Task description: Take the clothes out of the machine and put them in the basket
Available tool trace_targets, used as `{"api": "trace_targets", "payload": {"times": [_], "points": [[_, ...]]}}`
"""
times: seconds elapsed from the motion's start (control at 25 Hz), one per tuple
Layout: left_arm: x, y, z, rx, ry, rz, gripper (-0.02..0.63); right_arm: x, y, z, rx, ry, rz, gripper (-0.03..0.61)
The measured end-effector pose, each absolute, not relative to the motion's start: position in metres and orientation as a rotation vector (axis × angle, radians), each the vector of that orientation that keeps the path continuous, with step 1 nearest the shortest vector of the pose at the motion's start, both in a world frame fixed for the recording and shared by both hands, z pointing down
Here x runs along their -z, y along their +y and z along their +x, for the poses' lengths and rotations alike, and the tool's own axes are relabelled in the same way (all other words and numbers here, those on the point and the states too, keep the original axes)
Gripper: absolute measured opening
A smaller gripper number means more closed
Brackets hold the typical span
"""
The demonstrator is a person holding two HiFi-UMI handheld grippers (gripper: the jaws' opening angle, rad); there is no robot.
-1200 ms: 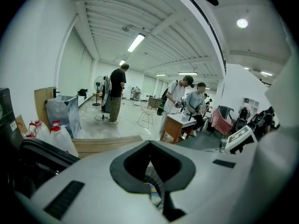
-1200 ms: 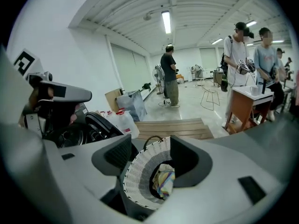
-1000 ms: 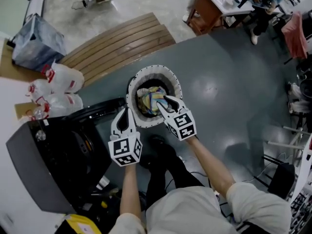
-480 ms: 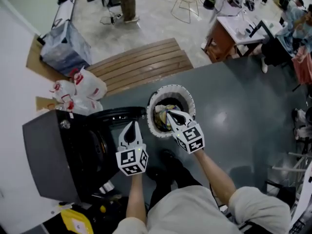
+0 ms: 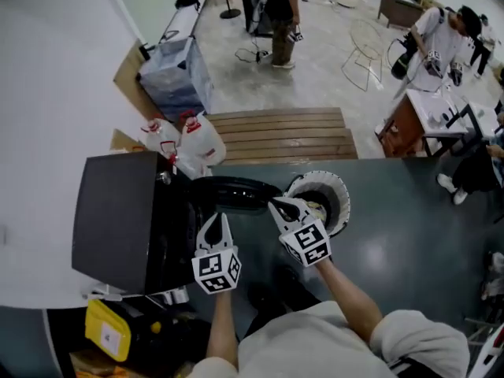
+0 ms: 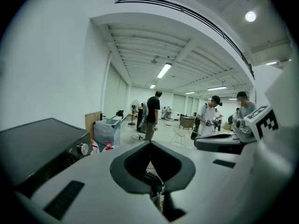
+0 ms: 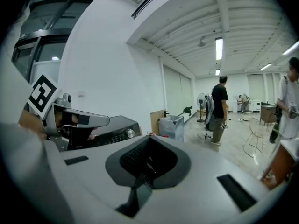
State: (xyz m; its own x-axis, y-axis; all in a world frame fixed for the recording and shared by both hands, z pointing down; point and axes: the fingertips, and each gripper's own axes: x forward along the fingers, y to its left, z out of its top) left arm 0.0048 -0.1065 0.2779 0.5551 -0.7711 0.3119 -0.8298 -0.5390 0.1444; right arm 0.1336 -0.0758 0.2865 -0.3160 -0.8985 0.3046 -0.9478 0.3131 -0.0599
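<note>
The dark washing machine (image 5: 114,211) stands at the left of the head view, its round door (image 5: 236,192) swung open toward me. The white basket (image 5: 337,189) sits on the grey floor right of the door, with pale and coloured clothes (image 5: 316,208) inside. My left gripper (image 5: 215,217) hovers in front of the machine's opening, jaws together and empty (image 6: 153,164). My right gripper (image 5: 280,205) is between the door and the basket's near rim, shut with nothing in it (image 7: 147,160). The drum's inside is too dark to see.
Plastic jugs (image 5: 193,142) and a cardboard sheet stand behind the machine. A slatted wooden platform (image 5: 279,136) lies beyond the basket, with a wrapped grey bin (image 5: 173,73) further back. A yellow box (image 5: 110,331) sits by my left foot. People stand at the far end (image 5: 276,14).
Both grippers have risen and swung left, from over the basket to the machine's door. The right gripper has come away from the clothes in the basket with its jaws shut.
</note>
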Motion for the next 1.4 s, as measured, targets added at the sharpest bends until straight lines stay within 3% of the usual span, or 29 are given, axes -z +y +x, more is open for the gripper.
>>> {"api": "trace_targets", "payload": {"times": [0.32, 0.64, 1.4], "points": [[-0.241, -0.091, -0.089, -0.262, -1.528, 2.459, 0.018, -0.234, -0.082, 0.049, -0.176, -2.495, 1.537, 0.021], [-0.208, -0.075, -0.14, -0.205, -1.655, 2.442, 0.018, -0.21, -0.075, 0.022, -0.107, -2.526, 1.485, 0.021], [-0.194, -0.069, -0.143, -0.171, -1.645, 2.479, 0.018, -0.201, -0.064, 0.024, -0.093, -2.502, 1.527, 0.021]]}}
